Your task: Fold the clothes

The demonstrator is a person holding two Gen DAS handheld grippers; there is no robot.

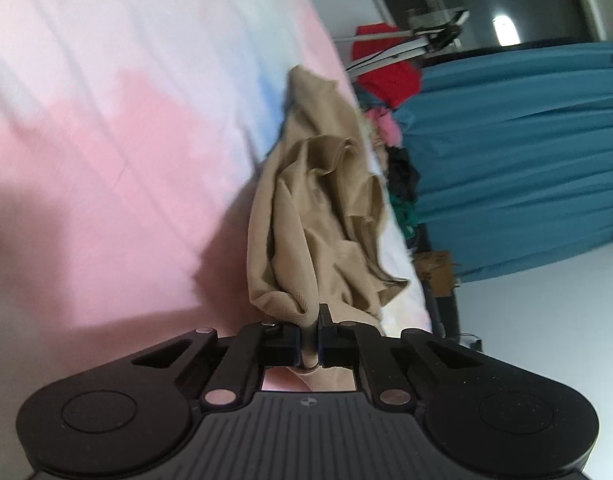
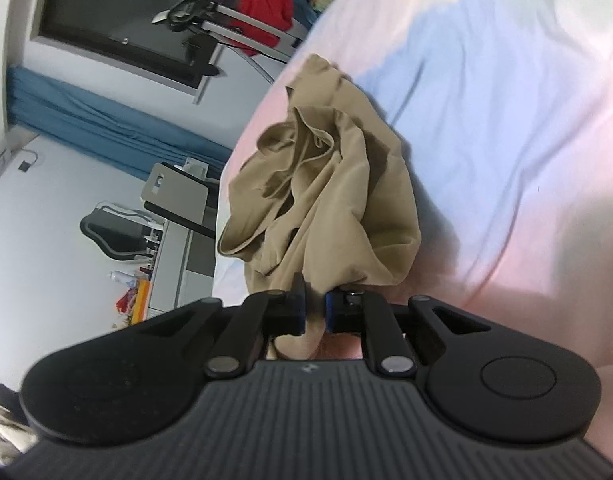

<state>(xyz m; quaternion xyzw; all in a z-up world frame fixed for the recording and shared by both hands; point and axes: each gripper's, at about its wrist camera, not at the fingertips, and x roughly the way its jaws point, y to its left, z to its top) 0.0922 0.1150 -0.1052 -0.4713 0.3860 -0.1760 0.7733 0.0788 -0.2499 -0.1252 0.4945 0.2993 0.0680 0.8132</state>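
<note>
Closest to my left lens, the left gripper [image 1: 309,344] has its black fingers pinched tight on a fold of the tan garment [image 1: 306,216], the pads nearly meeting with cloth squeezed between them. From there the tan fabric rises in a crumpled bunch over the pastel bedsheet [image 1: 106,120], which runs pink, white and pale blue beneath it. On my other side, the right gripper [image 2: 315,314] is also clamped on the same tan garment [image 2: 326,184], a narrow twist of cloth caught between its blue-edged pads. Both views show the garment hanging loosely bunched from the two grips, near the bed's edge. Beyond the bed I see a teal curtain [image 1: 518,152], a red cloth [image 1: 390,76] draped on a metal rack, and a heap of mixed clothes [image 1: 398,176].
</note>
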